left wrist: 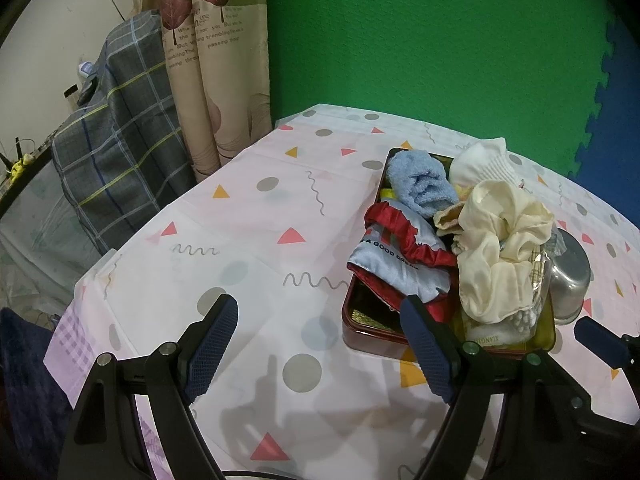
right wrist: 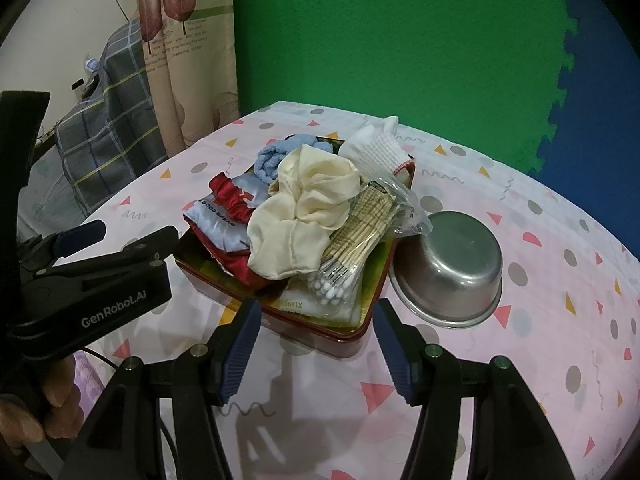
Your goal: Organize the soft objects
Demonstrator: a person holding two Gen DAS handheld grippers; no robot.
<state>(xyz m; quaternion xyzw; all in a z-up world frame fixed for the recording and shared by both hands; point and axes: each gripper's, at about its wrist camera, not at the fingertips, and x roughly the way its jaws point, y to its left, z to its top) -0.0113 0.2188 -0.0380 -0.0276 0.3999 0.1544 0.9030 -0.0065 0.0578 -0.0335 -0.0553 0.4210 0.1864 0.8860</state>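
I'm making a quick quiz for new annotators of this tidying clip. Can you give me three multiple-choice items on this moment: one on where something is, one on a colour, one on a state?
1. Where does the steel bowl stand?
A. inside the tin
B. on the tablecloth beside the tin
C. on top of the cream cloth

2. What colour is the rolled towel at the far end of the tin?
A. light blue
B. orange
C. black

3. How does the right gripper stand?
A. shut on the bag of cotton swabs
B. shut on the bowl
C. open, holding nothing

Answers:
1 B, the bowl sits on the patterned tablecloth, next to the tin's right side.
2 A, the fluffy roll is pale blue.
3 C, its blue pads stand apart in front of the tin with nothing between them.
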